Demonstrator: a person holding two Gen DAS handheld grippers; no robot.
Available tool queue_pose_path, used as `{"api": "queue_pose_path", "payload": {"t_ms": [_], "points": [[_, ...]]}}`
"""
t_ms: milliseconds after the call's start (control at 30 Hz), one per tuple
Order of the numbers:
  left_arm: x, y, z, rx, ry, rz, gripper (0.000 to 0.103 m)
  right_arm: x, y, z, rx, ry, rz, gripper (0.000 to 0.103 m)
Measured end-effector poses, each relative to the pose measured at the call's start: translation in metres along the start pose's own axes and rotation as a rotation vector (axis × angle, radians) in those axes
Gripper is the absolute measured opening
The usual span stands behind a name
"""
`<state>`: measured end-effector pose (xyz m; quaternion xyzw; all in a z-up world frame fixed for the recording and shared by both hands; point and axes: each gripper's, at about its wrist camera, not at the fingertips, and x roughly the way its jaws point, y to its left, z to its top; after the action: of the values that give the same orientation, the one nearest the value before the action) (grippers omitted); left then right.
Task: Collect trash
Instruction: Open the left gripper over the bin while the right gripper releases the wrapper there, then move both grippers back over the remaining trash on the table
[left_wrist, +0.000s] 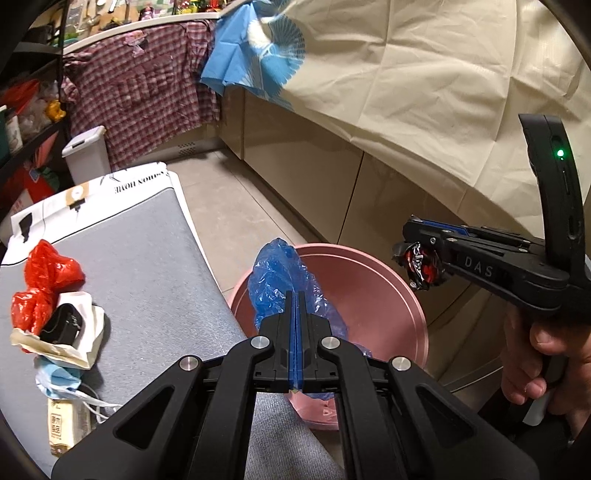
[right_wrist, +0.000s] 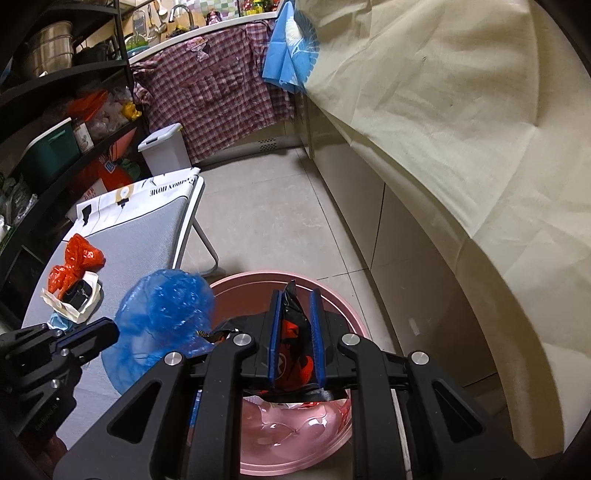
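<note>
My left gripper (left_wrist: 296, 295) is shut on a crumpled blue plastic bag (left_wrist: 280, 280) and holds it over the near rim of the pink bin (left_wrist: 388, 295); the bag also shows in the right wrist view (right_wrist: 162, 317). My right gripper (right_wrist: 296, 295) is shut on a crumpled black and red wrapper (right_wrist: 293, 332) above the pink bin (right_wrist: 258, 284). The right gripper (left_wrist: 413, 258) with the wrapper (left_wrist: 421, 264) hangs over the bin's far right rim. More trash lies on the grey table (left_wrist: 140, 258): a red plastic bag (left_wrist: 40, 280), a black box, white paper, a face mask.
A cream cloth (left_wrist: 424, 92) drapes the counter on the right. A checked shirt (left_wrist: 144, 88) and blue cloth hang at the back. A white pedal bin (left_wrist: 86, 153) stands on the floor beyond the table. Dark shelves (right_wrist: 55, 110) fill the left. Transparent plastic lies inside the pink bin.
</note>
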<state>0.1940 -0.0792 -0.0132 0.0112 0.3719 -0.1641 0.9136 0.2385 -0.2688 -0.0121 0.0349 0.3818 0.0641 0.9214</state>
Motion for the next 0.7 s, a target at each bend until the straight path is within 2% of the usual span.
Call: {"api": "queue_pose_path", "payload": {"t_ms": [67, 100, 167, 233, 700], "points": [[0.003, 0.001, 0.001, -0.003, 0.019, -0.013, 0.0, 0.005, 0.001, -0.001, -0.008, 0.012, -0.025, 0.021], [0.004, 0.001, 0.002, -0.007, 0.026, -0.015, 0.001, 0.006, 0.001, -0.001, -0.008, 0.017, -0.037, 0.033], [0.002, 0.004, 0.002, -0.017, 0.03, -0.014, 0.01, 0.007, -0.001, -0.001, 0.004, 0.014, -0.04, 0.046], [-0.002, 0.007, 0.002, -0.028, 0.017, -0.013, 0.033, 0.006, -0.002, -0.001, 0.01, 0.008, -0.044, 0.047], [-0.044, 0.037, 0.003, -0.093, -0.065, -0.003, 0.034, -0.012, 0.008, -0.003, -0.039, -0.066, -0.048, 0.048]]}}
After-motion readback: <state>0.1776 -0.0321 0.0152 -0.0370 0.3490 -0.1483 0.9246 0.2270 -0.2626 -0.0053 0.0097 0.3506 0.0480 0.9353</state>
